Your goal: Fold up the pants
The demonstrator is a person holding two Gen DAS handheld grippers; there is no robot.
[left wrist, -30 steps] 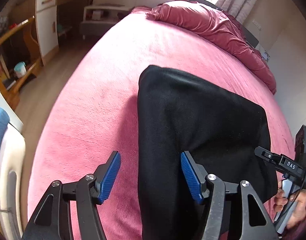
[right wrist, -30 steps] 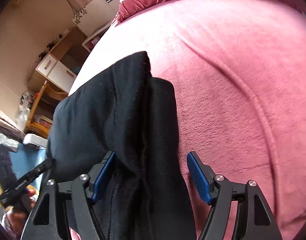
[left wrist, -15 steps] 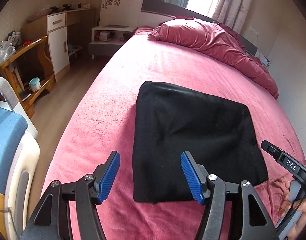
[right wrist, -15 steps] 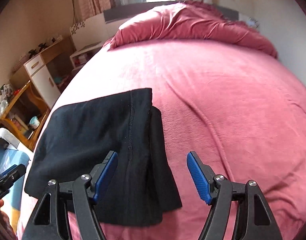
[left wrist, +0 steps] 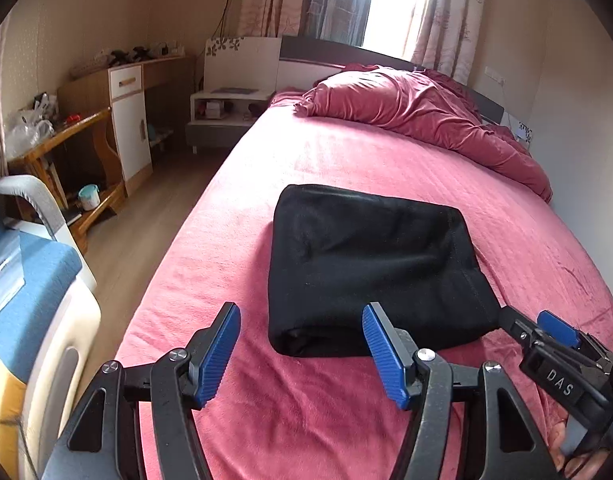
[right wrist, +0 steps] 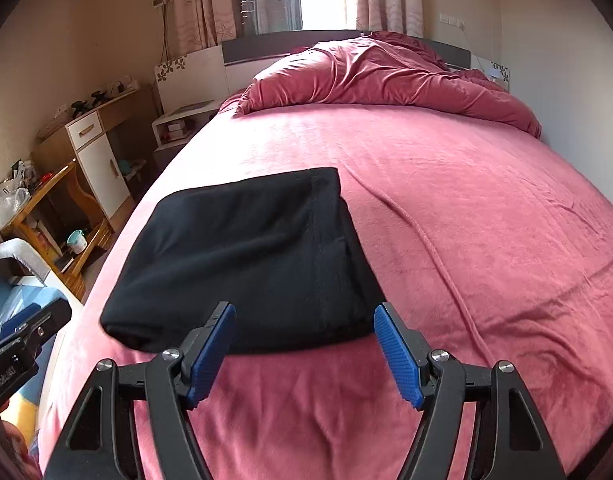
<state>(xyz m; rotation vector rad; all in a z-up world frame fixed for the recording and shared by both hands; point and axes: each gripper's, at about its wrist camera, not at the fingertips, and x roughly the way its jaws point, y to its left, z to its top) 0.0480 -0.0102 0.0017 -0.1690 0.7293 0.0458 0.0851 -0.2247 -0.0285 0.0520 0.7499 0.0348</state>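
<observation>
**Pants folded, both tools backed off**

The bed (left wrist: pixel 386 168) fills most of both views, and I place everything else against it. The black pants (left wrist: pixel 370 264) lie on its pink cover as a compact folded rectangle, near the foot end and toward the side that faces the desk, well apart from the heaped duvet (right wrist: pixel 386 76) at the headboard. A second ago the cloth filled my cameras and sat between the pads; now both tools have pulled back and nothing touches it, so I judge the fold finished. Its long axis runs across the bed, the stitched seam edge toward the wall side. My left gripper (left wrist: pixel 302 354) stands wide and empty; my right gripper (right wrist: pixel 306 354) likewise.
</observation>
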